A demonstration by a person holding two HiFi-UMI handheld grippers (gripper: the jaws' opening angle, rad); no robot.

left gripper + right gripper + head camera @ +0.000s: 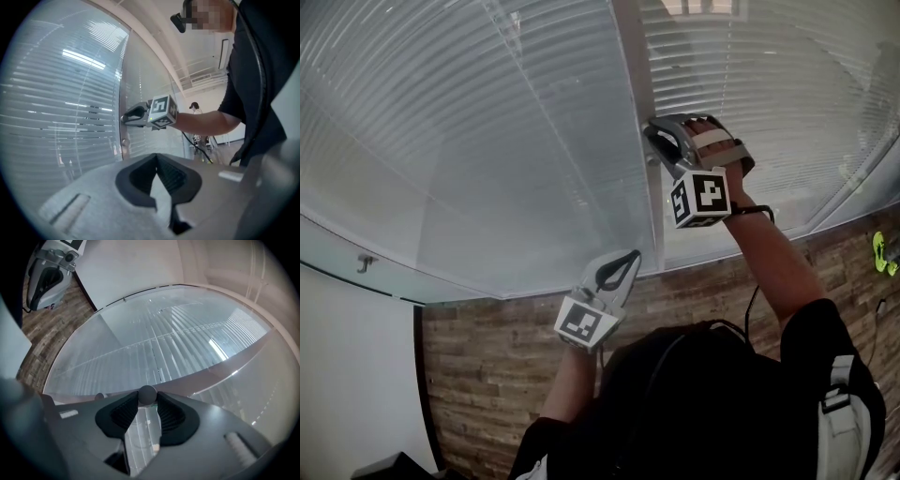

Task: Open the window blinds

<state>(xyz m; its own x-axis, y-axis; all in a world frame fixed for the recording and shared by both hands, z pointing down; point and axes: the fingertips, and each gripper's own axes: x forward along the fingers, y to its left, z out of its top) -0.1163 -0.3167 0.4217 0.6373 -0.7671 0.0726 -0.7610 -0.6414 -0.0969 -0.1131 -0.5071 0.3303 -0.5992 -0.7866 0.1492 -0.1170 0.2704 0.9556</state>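
The window blinds [478,141] fill the panes on both sides of the upright frame [630,84]. Near the window's bottom edge, the left gripper [628,258] hangs with jaws together, empty. The right gripper [656,131] pinches a small round knob [147,393] on the frame.

On my feeds: one left gripper [630,258], one right gripper [654,139], two blinds [487,141] [769,84], one post [633,84], one knob [147,394].

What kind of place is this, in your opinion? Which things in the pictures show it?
Probably an office: large slatted blinds, a frame post between them carrying a small round knob, and a wood-pattern floor below. A home seems less likely.
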